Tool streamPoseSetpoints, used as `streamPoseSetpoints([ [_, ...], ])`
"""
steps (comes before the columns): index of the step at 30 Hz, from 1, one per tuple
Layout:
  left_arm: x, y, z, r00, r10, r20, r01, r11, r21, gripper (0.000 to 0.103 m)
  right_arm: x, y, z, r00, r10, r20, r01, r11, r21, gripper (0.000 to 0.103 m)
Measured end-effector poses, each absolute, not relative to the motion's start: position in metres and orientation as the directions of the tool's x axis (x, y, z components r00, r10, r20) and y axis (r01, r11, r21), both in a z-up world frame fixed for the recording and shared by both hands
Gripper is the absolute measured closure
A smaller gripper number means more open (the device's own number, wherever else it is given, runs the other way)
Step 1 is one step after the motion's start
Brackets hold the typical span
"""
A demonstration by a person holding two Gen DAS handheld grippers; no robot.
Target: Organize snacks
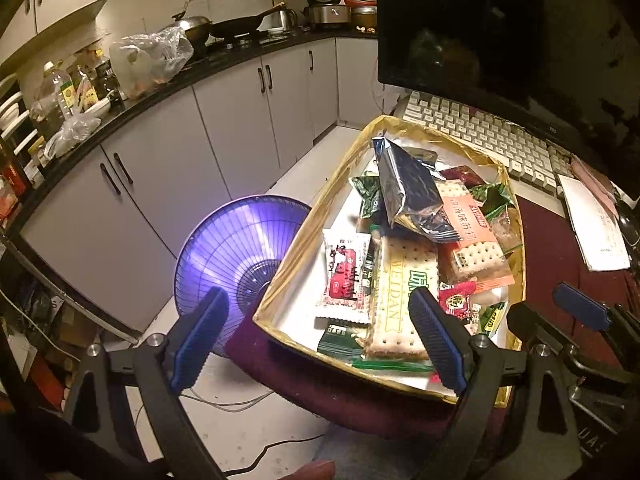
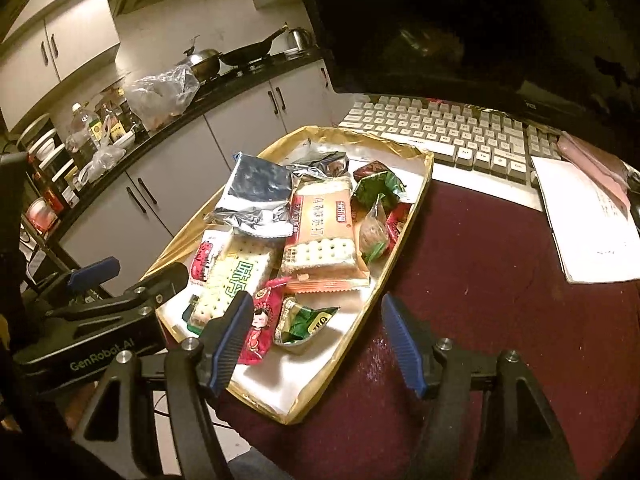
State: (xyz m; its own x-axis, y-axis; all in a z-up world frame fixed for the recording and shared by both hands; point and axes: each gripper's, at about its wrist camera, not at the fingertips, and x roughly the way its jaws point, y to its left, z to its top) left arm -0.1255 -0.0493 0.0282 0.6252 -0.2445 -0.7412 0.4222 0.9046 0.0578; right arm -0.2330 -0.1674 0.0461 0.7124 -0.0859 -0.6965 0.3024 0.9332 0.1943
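Note:
A gold-rimmed tray (image 1: 296, 248) (image 2: 404, 232) with a white floor holds a heap of snack packets on a dark red table. On top lie a silver foil bag (image 1: 408, 188) (image 2: 256, 196), an orange cracker pack (image 1: 476, 236) (image 2: 324, 236) and a green-lettered cracker pack (image 1: 404, 296) (image 2: 236, 272). Small red (image 2: 260, 328) and green (image 2: 304, 320) sweets lie at the near end. My left gripper (image 1: 316, 344) is open and empty over the tray's near left corner. My right gripper (image 2: 316, 344) is open and empty over the tray's near right edge.
A keyboard (image 1: 480, 136) (image 2: 440, 128) and a dark monitor (image 1: 460, 28) stand behind the tray. Papers (image 2: 588, 216) lie to the right. A glowing round heater (image 1: 232, 256) stands on the floor left of the table. Kitchen cabinets (image 1: 180, 144) run along the back.

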Motion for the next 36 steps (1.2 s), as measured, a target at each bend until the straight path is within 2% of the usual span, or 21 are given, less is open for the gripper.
streamPoseSetpoints([
  [36,-0.1299,-0.0505,0.0279,0.625,-0.24,-0.742,0.431,0.9,0.072,0.012,-0.2326,-0.1641,0.0426,0.703,-0.08,-0.707,0.315,0.926,0.208,0.036],
])
